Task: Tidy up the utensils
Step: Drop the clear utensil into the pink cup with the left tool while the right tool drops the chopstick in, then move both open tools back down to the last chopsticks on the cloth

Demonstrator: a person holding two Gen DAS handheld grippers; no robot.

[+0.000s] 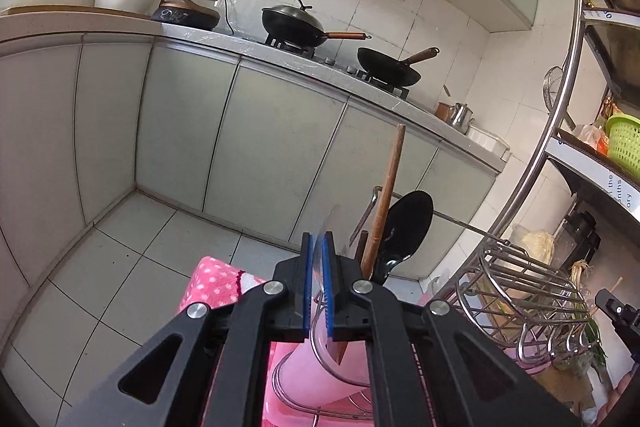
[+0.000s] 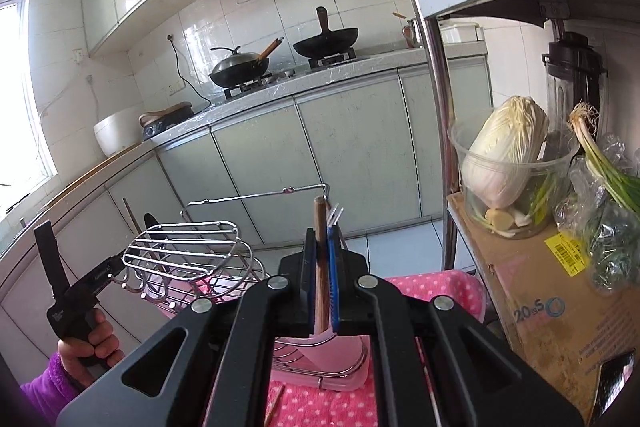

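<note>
My left gripper (image 1: 318,247) is shut on a steel utensil with a brown handle end (image 1: 326,311), held upright over the wire utensil rack (image 1: 520,291). A wooden-handled utensil (image 1: 386,203) and a black spoon (image 1: 408,227) stand just to its right. My right gripper (image 2: 322,239) is shut on a wooden-handled fork (image 2: 320,267), its tines pointing up above the blue pads. It is over the rack's pink holder (image 2: 320,351). The left gripper's handle (image 2: 76,291), held by a hand, shows at the left of the right wrist view, beside the rack (image 2: 188,255).
A pink dotted cloth (image 2: 432,287) covers the surface under the rack. A steel shelf post (image 2: 436,107) and a cardboard box (image 2: 552,291) with cabbage and scallions stand at right. Kitchen cabinets (image 1: 240,131) and a stove with two woks (image 1: 296,23) lie across the tiled floor.
</note>
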